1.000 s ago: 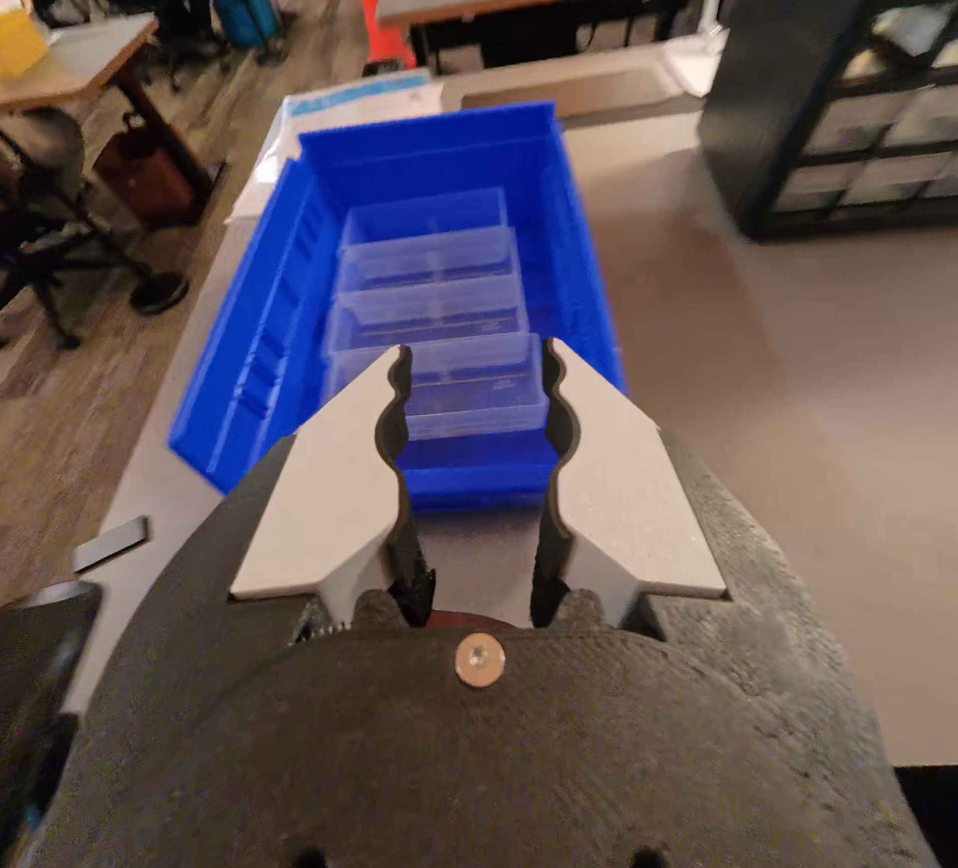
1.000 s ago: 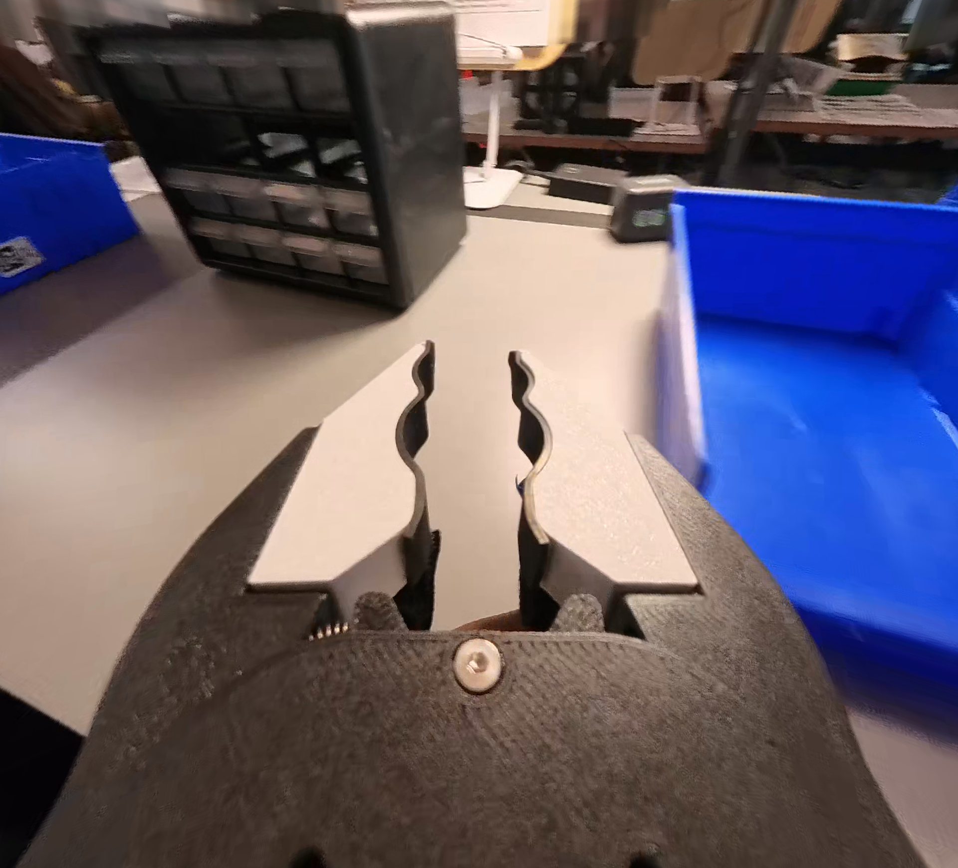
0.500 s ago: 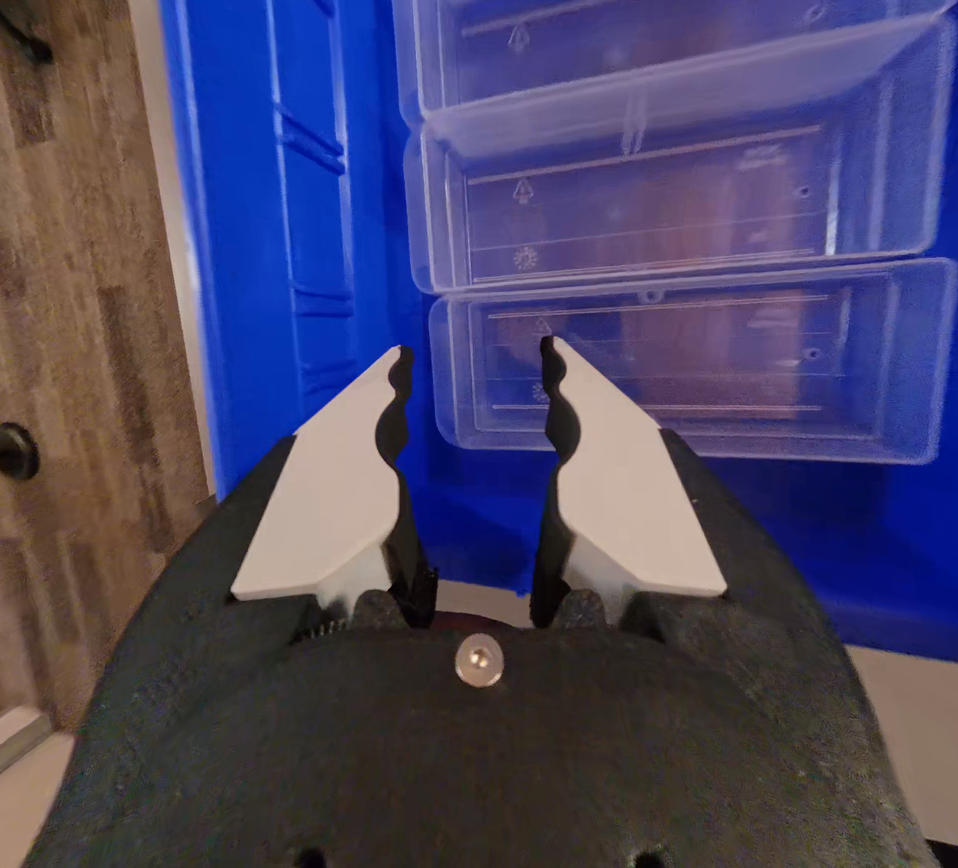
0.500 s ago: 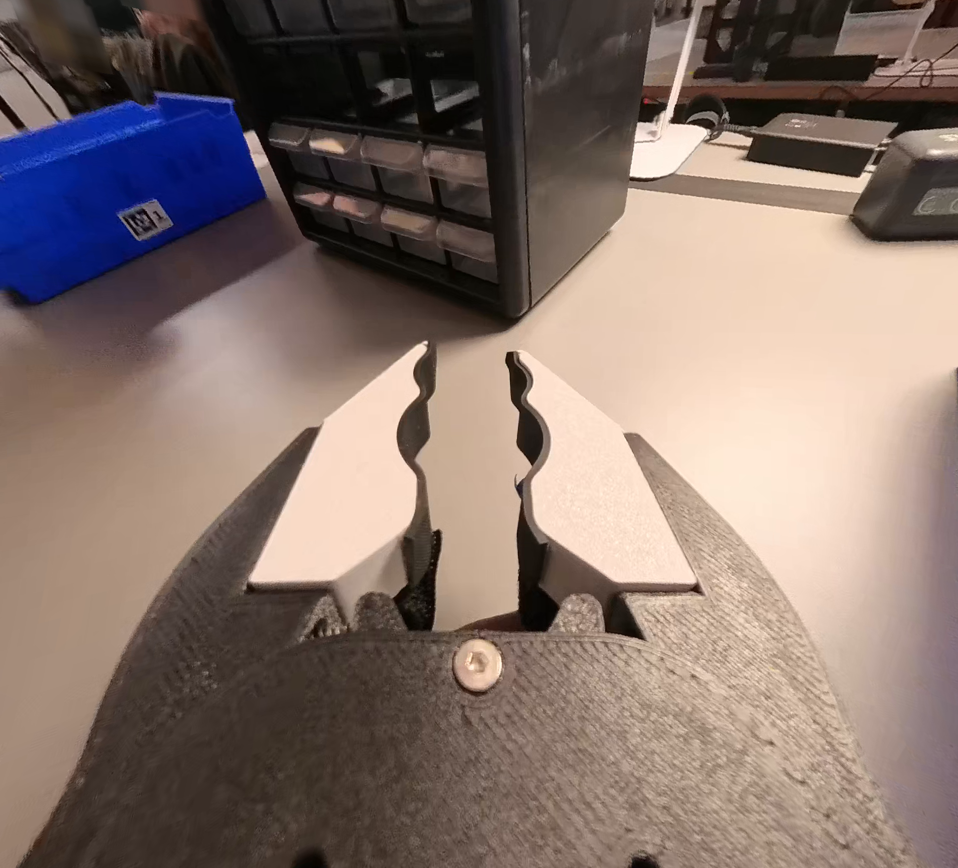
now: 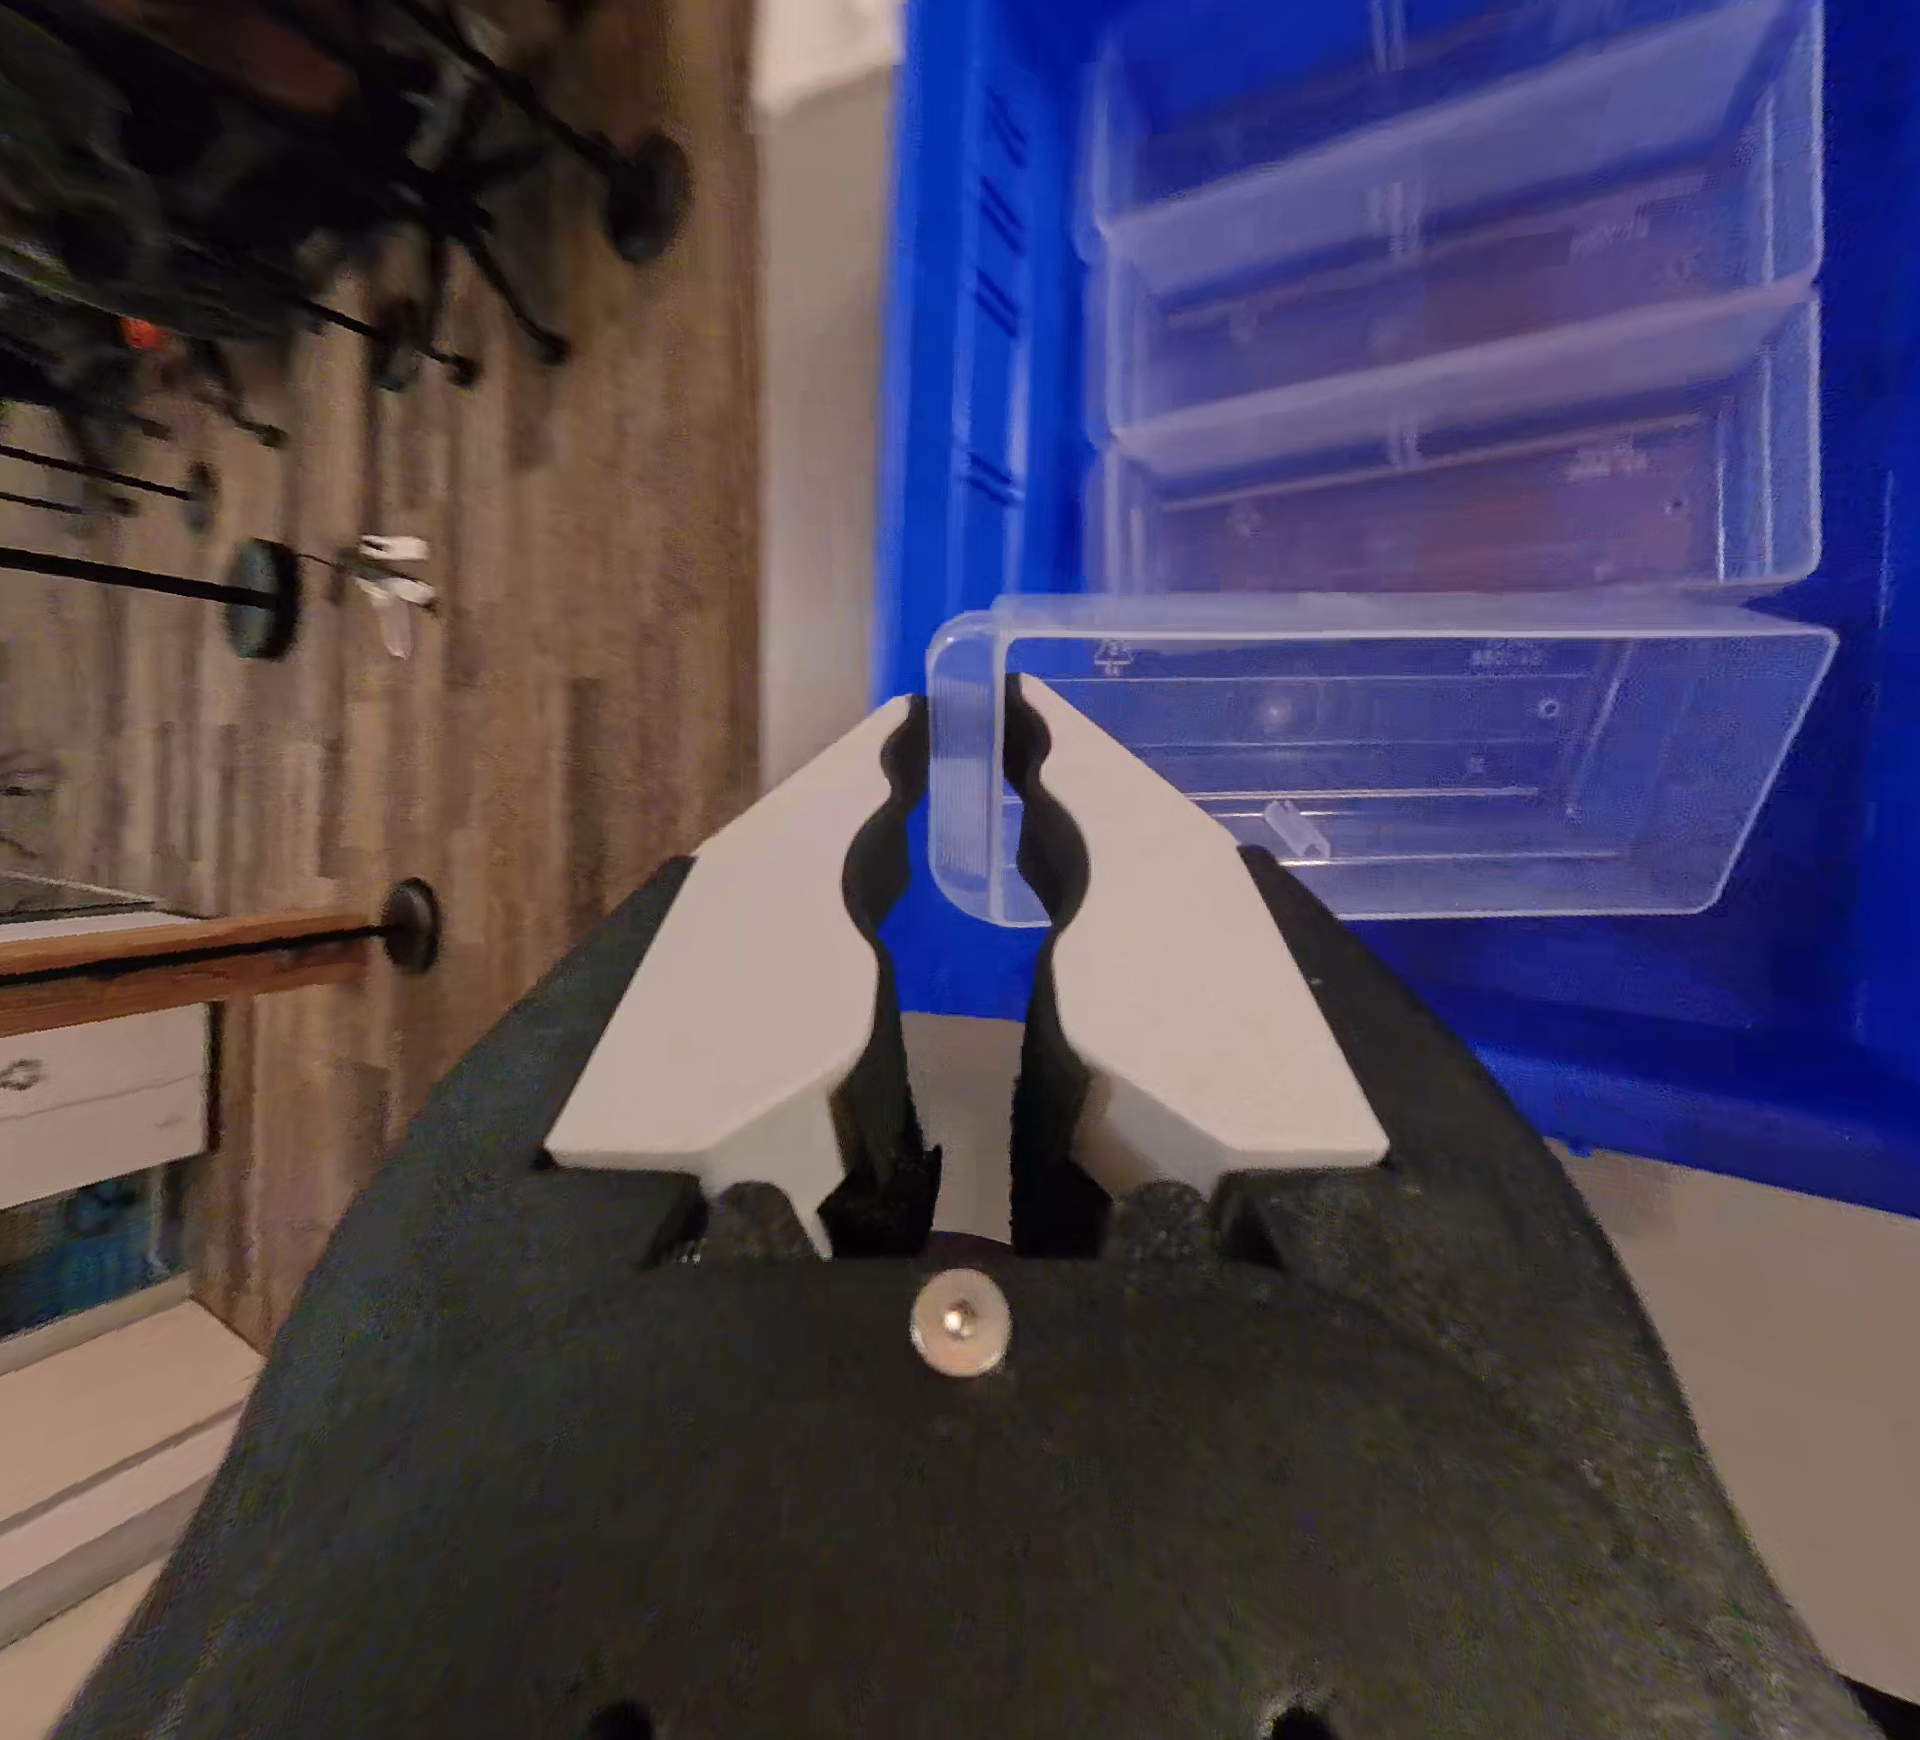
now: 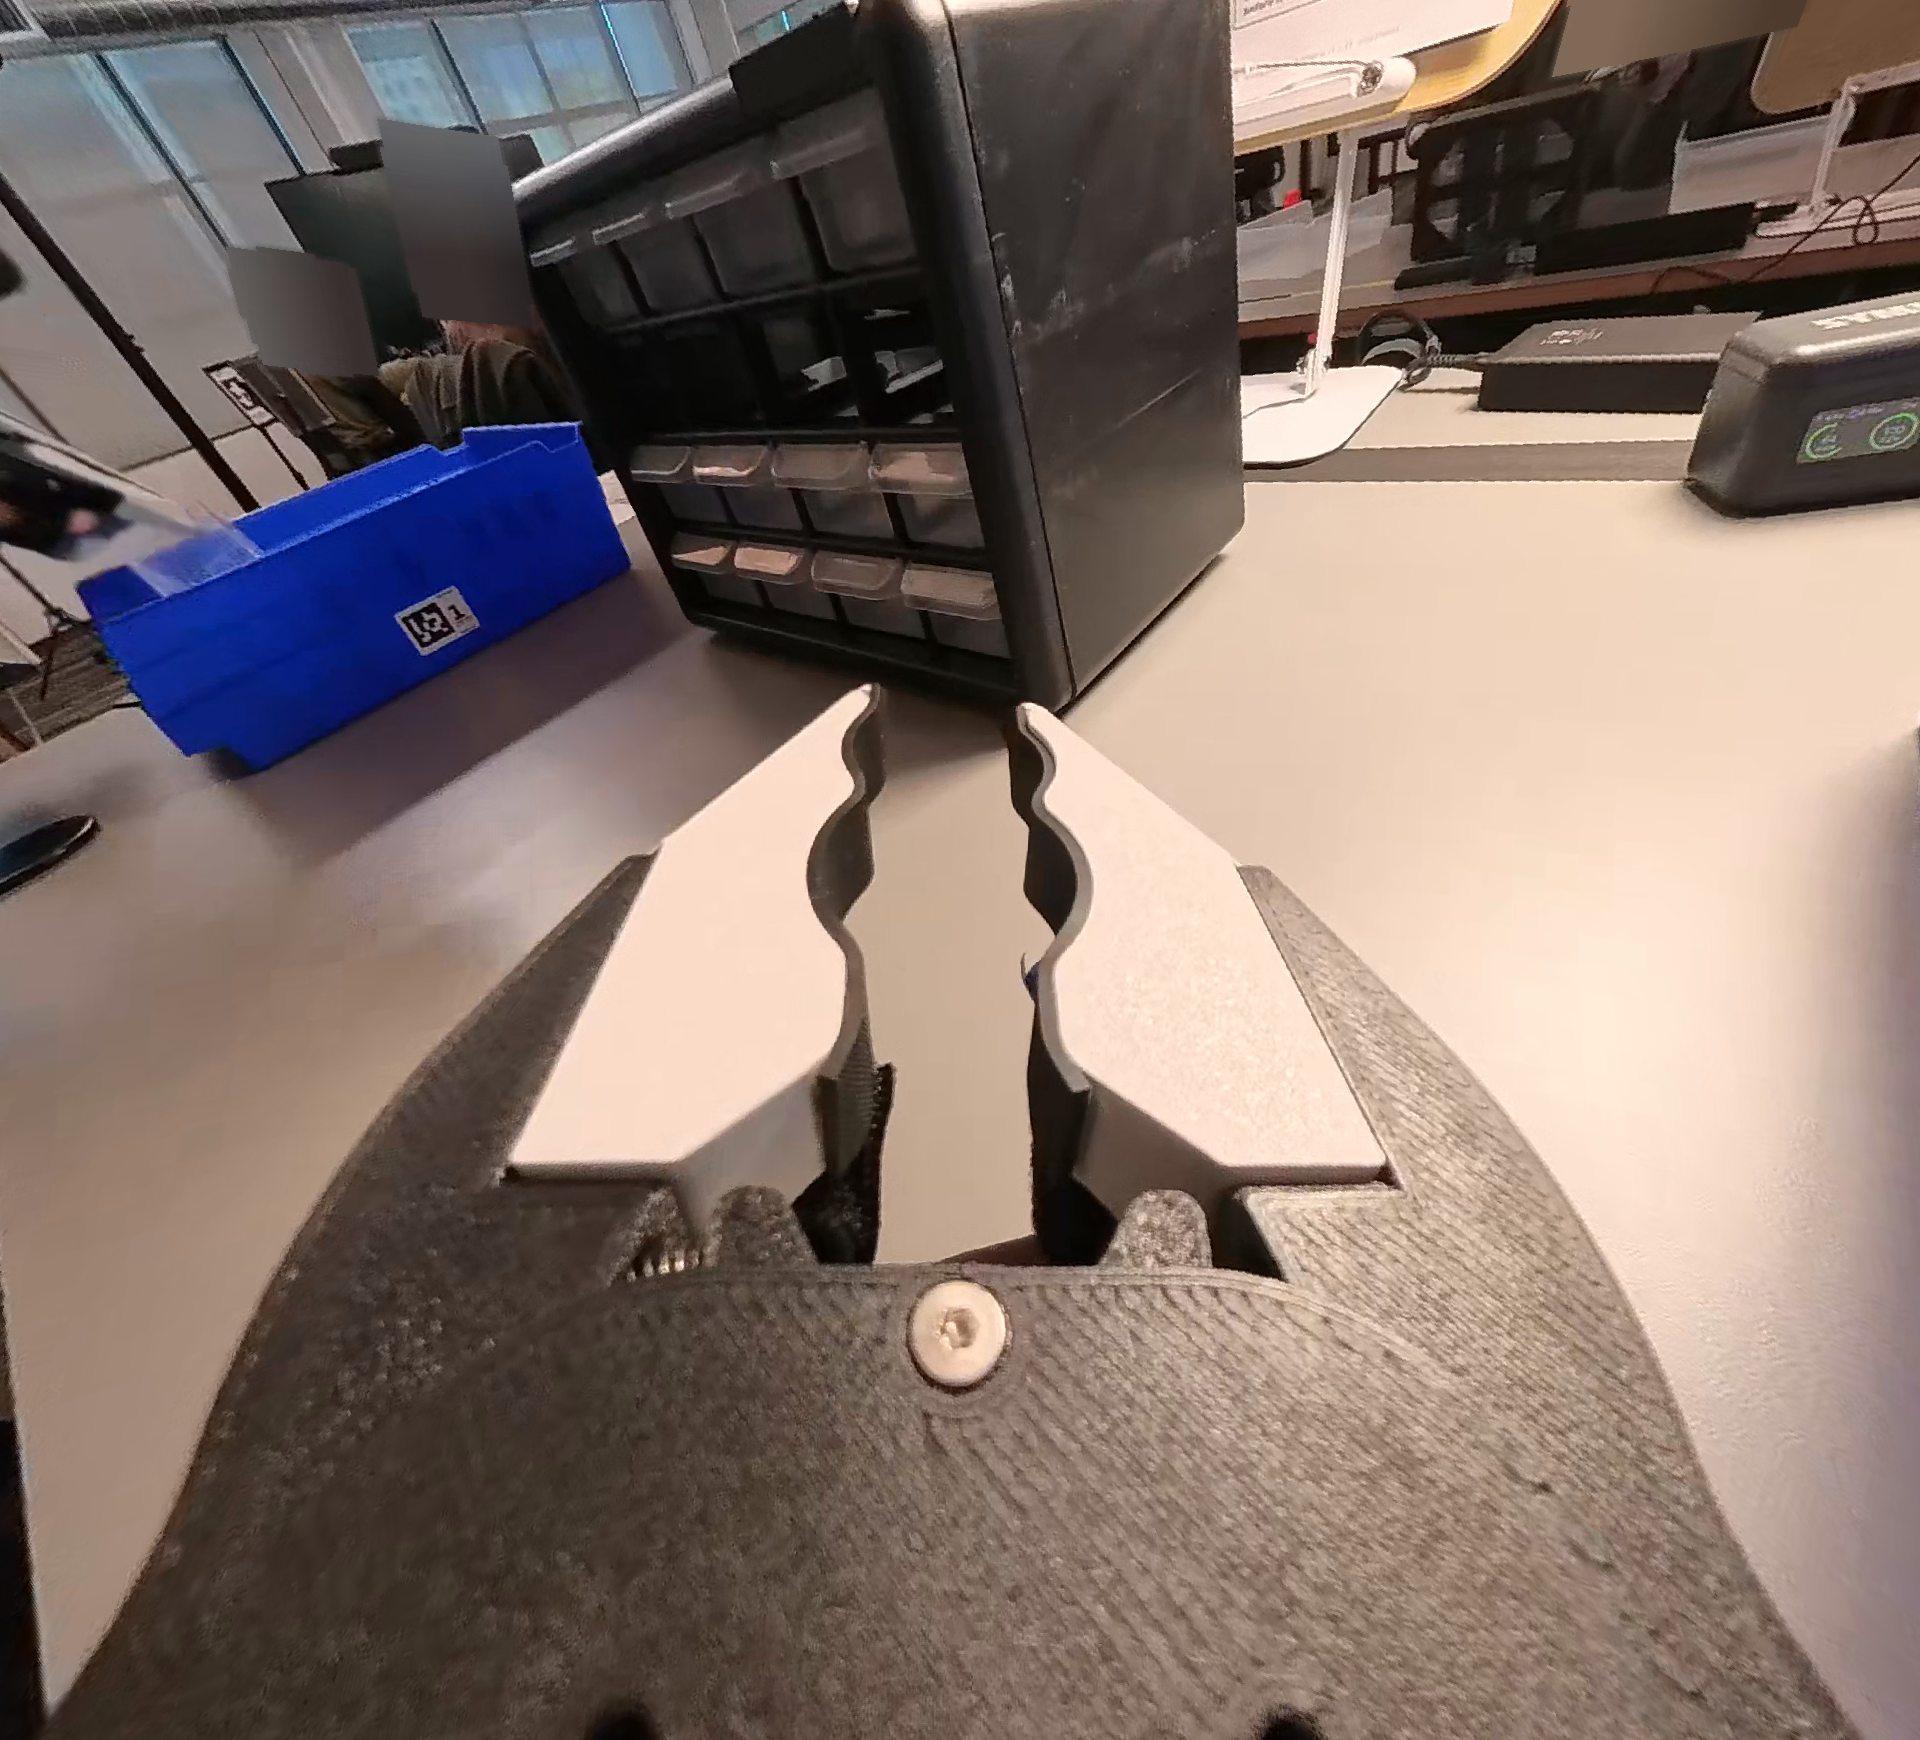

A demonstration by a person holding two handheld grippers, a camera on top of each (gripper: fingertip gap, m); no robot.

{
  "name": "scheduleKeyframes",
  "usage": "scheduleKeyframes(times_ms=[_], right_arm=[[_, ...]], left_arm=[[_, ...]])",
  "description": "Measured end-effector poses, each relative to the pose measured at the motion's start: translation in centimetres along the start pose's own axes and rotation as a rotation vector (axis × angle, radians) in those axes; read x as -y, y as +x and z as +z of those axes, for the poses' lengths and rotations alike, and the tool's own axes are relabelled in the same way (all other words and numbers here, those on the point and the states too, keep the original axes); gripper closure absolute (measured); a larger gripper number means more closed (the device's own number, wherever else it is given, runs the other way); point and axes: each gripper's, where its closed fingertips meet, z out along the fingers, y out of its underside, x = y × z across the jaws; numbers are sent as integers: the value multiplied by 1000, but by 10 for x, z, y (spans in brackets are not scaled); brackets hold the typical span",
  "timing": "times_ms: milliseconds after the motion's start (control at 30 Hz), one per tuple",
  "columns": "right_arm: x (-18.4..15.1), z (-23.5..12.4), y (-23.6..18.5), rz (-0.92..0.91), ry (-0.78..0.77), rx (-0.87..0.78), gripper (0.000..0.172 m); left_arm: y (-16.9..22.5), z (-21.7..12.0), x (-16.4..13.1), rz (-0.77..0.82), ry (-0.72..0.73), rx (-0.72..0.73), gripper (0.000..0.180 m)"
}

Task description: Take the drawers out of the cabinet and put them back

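Left gripper [image 5: 961, 703]: both fingers are closed on the end tab of a clear plastic drawer [image 5: 1403, 765]; the dark pads press against that tab from either side, and the drawer extends to the right of the fingertips, tilted, over the blue bin [image 5: 935, 340]. Three more clear drawers [image 5: 1455, 288] lie stacked in a row inside the same bin, beyond the held one; their walls overlap one another. The bin rests on the grey surface [image 5: 1714, 1378], near its edge; wood-pattern flooring [image 5: 571, 651] and chair bases (blurred) show to the left.

Right gripper [image 6: 945, 714]: fingers stand apart with only the surface visible between them; nothing is in the grasp. It hangs above the surface, pointed toward the black cabinet [image 6: 1091, 340], which stands just beyond the fingertips. The cabinet holds a grid of small compartments; clear drawers fill the top row and the two bottom rows, while the second row from the top appears dark and open (its contents cannot be made out). To the cabinet's left, well apart from it, sits the blue bin, bearing a white sticker on its side; the left gripper and its drawer show at the bin's far end. A dark device [image 6: 1808, 412] with a small lit screen sits at the right edge.
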Motion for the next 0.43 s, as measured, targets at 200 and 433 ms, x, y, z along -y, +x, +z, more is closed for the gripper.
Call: scheduleKeyframes(times_ms=[200, 433], right_arm=[[2, -3, 2, 20, 18, -4, 150], [3, -3, 3, 23, 23, -10, 151]], left_arm=[[-36, -98, 53, 3, 272, 191, 167], [99, -170, 118, 130, 568, -193, 168]])
